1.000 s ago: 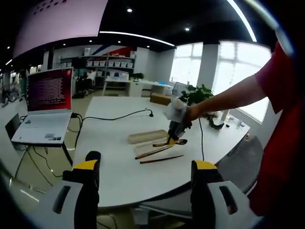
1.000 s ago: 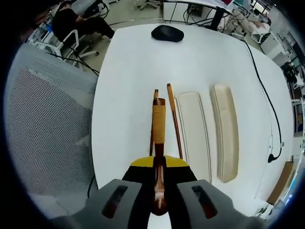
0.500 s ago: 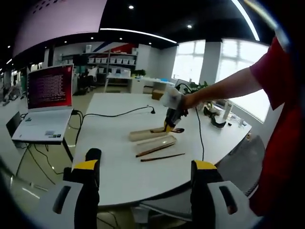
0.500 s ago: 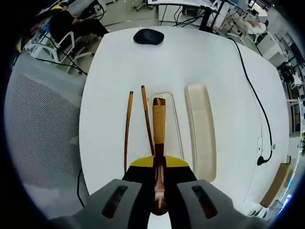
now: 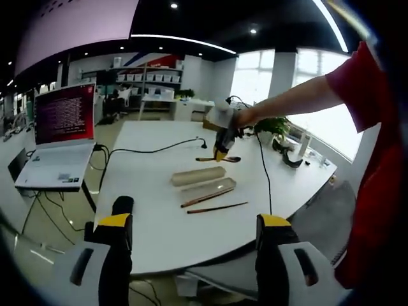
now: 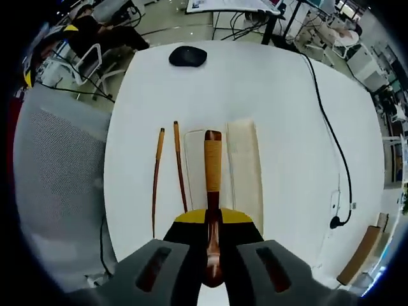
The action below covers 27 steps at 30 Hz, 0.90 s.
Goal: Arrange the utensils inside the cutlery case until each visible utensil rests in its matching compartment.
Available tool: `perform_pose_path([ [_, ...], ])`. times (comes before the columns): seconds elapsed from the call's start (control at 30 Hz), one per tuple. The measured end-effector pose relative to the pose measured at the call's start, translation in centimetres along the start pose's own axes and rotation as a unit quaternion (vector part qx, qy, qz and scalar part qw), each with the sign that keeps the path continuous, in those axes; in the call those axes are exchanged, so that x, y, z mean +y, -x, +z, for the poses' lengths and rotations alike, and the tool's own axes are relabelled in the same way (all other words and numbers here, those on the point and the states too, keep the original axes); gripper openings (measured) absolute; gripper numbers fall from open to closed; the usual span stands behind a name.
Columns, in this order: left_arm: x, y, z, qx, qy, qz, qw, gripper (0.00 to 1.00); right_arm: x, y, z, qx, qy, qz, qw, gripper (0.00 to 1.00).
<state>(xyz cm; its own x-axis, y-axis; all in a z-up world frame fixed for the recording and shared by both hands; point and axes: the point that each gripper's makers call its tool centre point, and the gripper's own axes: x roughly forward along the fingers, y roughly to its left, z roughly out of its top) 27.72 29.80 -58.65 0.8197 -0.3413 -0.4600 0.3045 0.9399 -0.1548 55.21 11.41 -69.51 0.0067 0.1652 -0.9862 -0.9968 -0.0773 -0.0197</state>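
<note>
While the left gripper [image 5: 188,239] hangs off the near edge of the white table [image 5: 153,220] with its jaws spread apart and nothing between them, the right gripper [image 6: 212,220] is clamped on a wooden spoon [image 6: 212,172], held in the air above the table. From left to right in the right gripper view, two wooden chopsticks [image 6: 157,172] lie side by side on the tabletop, the nearer one just beside the open case tray [image 6: 194,169]; the spoon handle runs over the gap between that tray and the case lid [image 6: 245,169] beside it. A black mouse [image 6: 187,56] sits well beyond them. From the left gripper view, a laptop [image 5: 60,143] stands at the far left, and the right gripper [image 5: 221,150] carries the spoon [image 5: 220,159] level above the lid [image 5: 197,176].
</note>
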Motion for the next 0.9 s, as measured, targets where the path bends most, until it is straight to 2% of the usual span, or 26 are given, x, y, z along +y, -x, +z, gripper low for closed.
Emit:
perform_pose_path([
  [0.07,-0.2,-0.1,0.1,-0.005,0.009,-0.003,0.9999,0.83,-0.5,0.5,0.3,0.001,0.001,-0.003,1.0,0.02],
  [0.17,-0.5,-0.2,0.1,-0.001,0.001,-0.005,1.0,0.83,-1.2,0.8,0.6,-0.003,-0.001,-0.009,1.0,0.02],
  [0.33,-0.6,-0.2,0.0,0.002,0.0,-0.007,1.0,0.83,-1.7,0.5,0.5,0.004,0.009,-0.016,0.9998,0.02],
  [0.7,0.2,0.4,-0.6,0.018,0.002,0.015,0.9997,0.84,-3.4,-2.4,0.9,-0.004,0.004,-0.019,0.9998,0.02],
  [0.8,0.0,0.7,0.2,0.007,0.017,0.011,0.9998,0.84,-4.1,-3.0,0.9,-0.006,0.007,-0.022,0.9997,0.02],
  [0.9,-0.2,0.6,0.6,0.003,0.016,0.013,0.9998,0.84,-4.6,-3.7,0.9,-0.013,-0.006,-0.019,0.9997,0.02],
])
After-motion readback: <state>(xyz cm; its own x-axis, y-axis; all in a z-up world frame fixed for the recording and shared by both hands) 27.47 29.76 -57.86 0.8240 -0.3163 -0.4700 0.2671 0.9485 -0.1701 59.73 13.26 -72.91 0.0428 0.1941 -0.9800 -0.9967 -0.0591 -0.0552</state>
